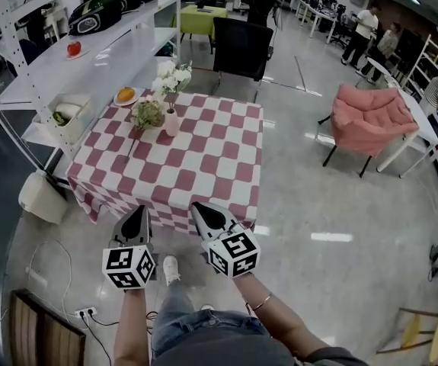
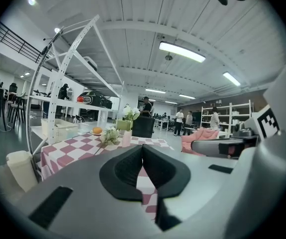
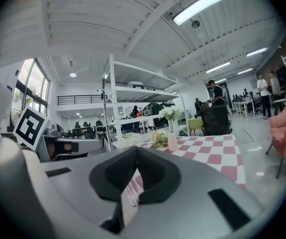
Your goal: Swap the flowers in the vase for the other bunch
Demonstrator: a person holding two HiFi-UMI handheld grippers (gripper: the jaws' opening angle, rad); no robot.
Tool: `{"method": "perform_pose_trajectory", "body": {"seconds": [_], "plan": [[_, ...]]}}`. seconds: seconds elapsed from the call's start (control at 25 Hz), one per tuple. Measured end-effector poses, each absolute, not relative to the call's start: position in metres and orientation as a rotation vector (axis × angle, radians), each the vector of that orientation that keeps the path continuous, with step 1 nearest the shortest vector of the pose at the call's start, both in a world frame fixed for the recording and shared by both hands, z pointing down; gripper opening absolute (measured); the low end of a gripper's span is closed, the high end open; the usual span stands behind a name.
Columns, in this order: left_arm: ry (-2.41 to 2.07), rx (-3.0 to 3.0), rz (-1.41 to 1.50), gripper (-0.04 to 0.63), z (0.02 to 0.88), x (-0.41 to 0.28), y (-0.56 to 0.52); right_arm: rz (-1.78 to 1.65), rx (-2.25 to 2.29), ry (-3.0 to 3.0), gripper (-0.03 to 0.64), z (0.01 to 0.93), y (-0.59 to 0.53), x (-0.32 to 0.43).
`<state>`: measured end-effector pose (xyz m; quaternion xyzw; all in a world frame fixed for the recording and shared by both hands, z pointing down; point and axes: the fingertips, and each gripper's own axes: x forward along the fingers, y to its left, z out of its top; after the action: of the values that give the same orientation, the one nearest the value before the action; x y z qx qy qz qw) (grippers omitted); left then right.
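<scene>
The left hand-held gripper [image 1: 138, 209] was fully closed. In its own view the two dark jaws met along a single seam at the tip, with nothing caught between them. The right hand-held gripper [image 1: 199, 207] was closed as well, its jaws touching at the tip and holding nothing. Only a sliver of checked cloth showed through the hollow behind them. Both hung side by side over the near edge of the desk [image 1: 211, 158], pointing across it and touching neither the cloth nor each other.

The pale vase [image 1: 171, 122] stood upright near the far left corner of the desk, well apart from both hand-held grippers, with the white flowers [image 1: 171, 75] still in it. The other bunch [image 1: 148, 114], greenish and smaller, sat on the cloth just beside the vase, to its left in the head view.
</scene>
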<state>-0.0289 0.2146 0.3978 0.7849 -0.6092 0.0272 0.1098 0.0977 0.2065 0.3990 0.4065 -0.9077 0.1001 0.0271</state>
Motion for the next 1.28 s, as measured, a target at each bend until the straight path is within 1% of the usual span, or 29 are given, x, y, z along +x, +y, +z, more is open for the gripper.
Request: {"method": "perform_pose_trajectory", "body": {"seconds": [0.68,1.28], "plan": [[-1.600,2.414,0.081,0.018,0.394,-0.086,0.023,0.339,1.421,-2.672,0.011,0.400,0.037,0.037],[-1.354,2.559,0.147,0.020,0.404,-0.091,-0.102,0.365,1.621,-2.533,0.011,0.408,-0.067,0.015]]}}
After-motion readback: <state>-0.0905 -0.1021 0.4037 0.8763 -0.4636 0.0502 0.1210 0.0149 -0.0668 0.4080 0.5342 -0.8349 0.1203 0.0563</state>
